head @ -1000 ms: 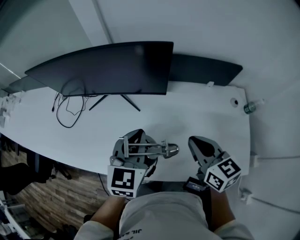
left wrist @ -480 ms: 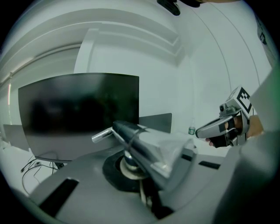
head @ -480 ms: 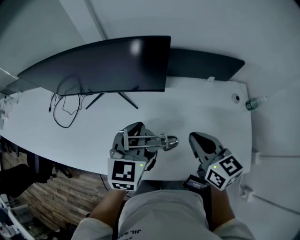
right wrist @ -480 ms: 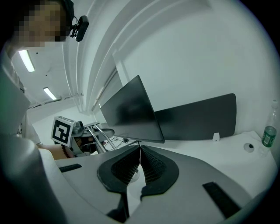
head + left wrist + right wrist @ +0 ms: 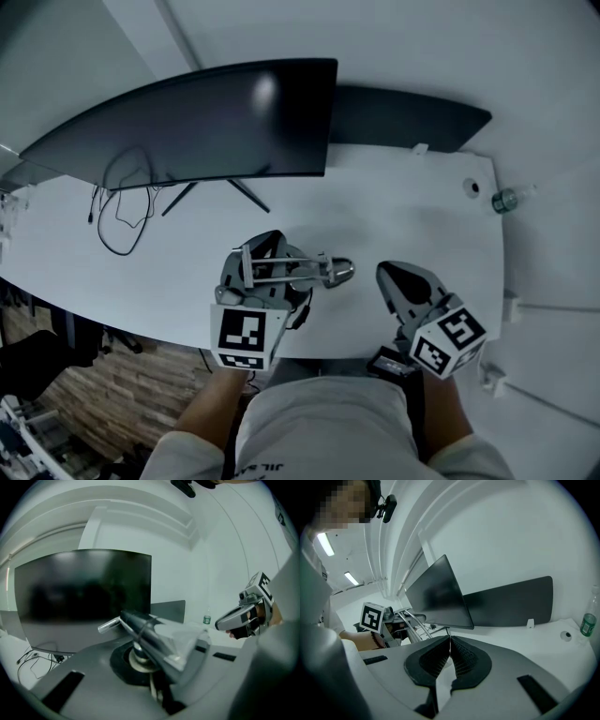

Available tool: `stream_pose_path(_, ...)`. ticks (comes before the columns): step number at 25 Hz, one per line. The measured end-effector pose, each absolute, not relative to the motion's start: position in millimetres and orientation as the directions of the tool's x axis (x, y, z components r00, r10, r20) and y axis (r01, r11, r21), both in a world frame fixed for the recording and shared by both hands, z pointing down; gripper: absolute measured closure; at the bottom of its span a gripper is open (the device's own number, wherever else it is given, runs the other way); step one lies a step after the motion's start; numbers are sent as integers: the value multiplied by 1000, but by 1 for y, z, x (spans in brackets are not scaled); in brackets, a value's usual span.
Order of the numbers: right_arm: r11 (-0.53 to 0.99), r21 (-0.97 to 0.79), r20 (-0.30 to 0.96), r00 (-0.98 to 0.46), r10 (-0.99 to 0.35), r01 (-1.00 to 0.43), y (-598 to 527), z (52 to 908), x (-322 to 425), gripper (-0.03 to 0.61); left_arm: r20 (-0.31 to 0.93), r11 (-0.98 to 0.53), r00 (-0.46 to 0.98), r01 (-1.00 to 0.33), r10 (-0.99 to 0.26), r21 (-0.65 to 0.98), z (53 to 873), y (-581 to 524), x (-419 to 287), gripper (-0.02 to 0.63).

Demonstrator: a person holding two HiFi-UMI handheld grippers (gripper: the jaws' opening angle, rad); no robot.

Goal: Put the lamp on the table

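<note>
Lamp (image 5: 314, 273) held at the table's (image 5: 412, 202) near edge
Your left gripper (image 5: 269, 277) is clamped on the lamp, its head pointing to 3 o'clock; your right gripper (image 5: 397, 284) is closed and empty; release this close to the edge and the lamp may topple off.

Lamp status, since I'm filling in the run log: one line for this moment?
left gripper: shut on lamp | right gripper: shut, empty | lamp: over table near edge, touchdown unclear
</note>
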State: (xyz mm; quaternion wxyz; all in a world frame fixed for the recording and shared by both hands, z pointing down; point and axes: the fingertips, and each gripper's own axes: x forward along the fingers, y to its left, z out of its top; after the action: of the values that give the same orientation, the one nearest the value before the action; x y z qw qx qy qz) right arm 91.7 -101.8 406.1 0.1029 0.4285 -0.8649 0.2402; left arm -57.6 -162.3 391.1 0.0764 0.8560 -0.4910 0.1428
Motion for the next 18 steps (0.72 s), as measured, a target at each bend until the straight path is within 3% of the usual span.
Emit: stream_pose_path(18, 501, -346, 412, -608, -678, -793, -113, 424, 95, 546, 318, -522, 494, -853, -809, -6, 416, -194, -45, 609)
